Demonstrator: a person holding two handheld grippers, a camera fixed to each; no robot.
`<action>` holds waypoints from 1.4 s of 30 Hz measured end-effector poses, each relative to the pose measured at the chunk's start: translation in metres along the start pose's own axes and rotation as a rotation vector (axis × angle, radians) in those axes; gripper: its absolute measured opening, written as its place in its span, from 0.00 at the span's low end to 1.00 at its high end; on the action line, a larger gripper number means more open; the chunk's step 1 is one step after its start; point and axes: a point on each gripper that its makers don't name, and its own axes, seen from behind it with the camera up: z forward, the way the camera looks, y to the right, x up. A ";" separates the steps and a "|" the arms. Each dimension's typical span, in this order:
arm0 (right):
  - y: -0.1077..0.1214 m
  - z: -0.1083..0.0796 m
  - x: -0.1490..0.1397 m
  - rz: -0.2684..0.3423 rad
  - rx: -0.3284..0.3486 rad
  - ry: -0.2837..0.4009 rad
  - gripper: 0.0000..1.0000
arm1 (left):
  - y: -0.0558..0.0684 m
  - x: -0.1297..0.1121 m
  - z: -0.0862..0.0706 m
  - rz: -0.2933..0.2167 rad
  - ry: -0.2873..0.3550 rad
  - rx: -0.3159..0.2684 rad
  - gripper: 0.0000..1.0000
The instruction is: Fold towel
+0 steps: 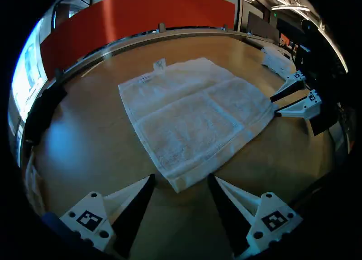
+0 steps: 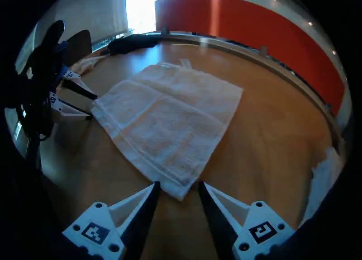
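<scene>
A white towel lies flat on the wooden table, folded over with a small tag at its far edge. My left gripper is open, and the towel's near corner pokes between its fingertips. My right gripper shows farther off, open at the towel's right corner. In the right gripper view the towel spreads ahead, with one corner between the open fingers of my right gripper. There my left gripper, held by a dark-sleeved hand, sits open at the left corner.
An orange wall panel runs behind the table's curved back rail. A black bundle lies at the far edge. More white cloth rests at the table's right side, and another piece of white cloth lies beyond the right gripper.
</scene>
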 end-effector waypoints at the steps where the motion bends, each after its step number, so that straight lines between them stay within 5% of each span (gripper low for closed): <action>1: 0.000 0.000 0.000 0.002 0.001 0.000 0.57 | 0.000 0.000 0.000 -0.001 -0.001 0.001 0.81; 9: -0.002 0.000 -0.002 -0.004 0.005 -0.004 0.39 | 0.003 0.001 0.001 0.000 -0.007 0.001 0.63; 19: -0.009 0.002 -0.002 0.000 0.023 -0.011 0.17 | -0.003 0.001 0.002 -0.045 -0.015 0.035 0.22; 27: -0.014 0.002 0.004 0.006 0.024 0.002 0.12 | -0.001 0.002 0.002 -0.087 -0.022 0.024 0.10; 42: -0.016 -0.012 0.016 0.007 0.025 0.022 0.12 | 0.003 0.007 -0.003 -0.104 -0.022 0.008 0.08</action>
